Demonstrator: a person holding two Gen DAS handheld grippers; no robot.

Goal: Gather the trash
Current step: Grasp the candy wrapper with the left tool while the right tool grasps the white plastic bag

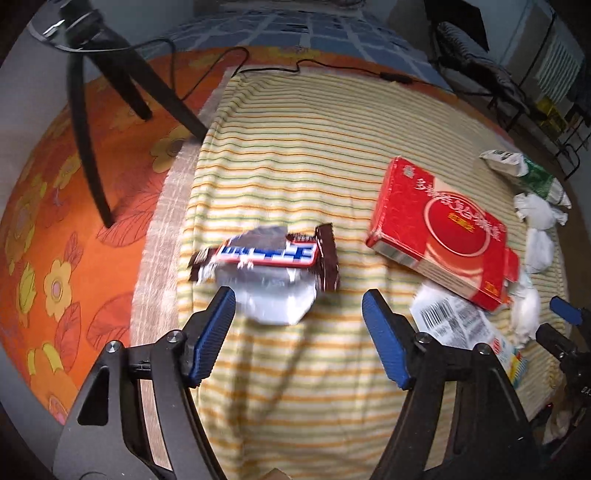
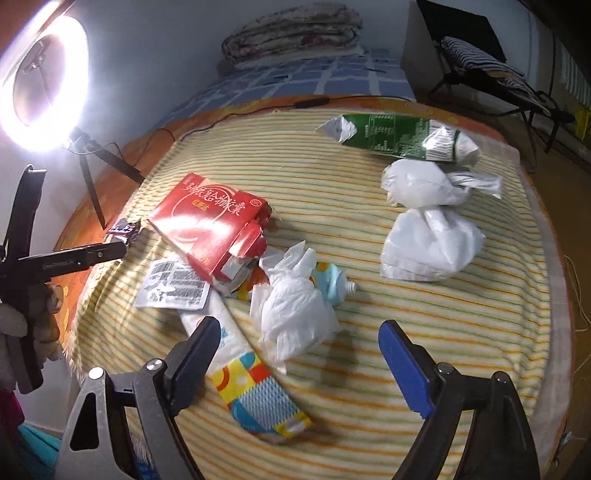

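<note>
A torn brown, blue and silver candy wrapper (image 1: 266, 266) lies on the striped cloth (image 1: 314, 155), just ahead of my left gripper (image 1: 298, 297). That gripper is open, and the wrapper's silver edge reaches between its tips without touching the pads. My right gripper (image 2: 299, 326) is open too, over a crumpled white plastic bag (image 2: 291, 314) that touches neither pad. Under its left finger lies a colourful packet (image 2: 255, 391). A red box (image 2: 218, 221), a barcode slip (image 2: 173, 284), a pale blue tube (image 2: 332, 280), a green carton (image 2: 399, 136) and two white bundles (image 2: 428, 221) lie around.
A lit ring light (image 2: 44, 74) on a black tripod (image 1: 110, 110) stands at the left on an orange flowered sheet (image 1: 55, 240), its cable running along the cloth's far edge. A folded blanket (image 2: 291, 29) lies behind. A dark rack (image 2: 480, 62) stands at the far right.
</note>
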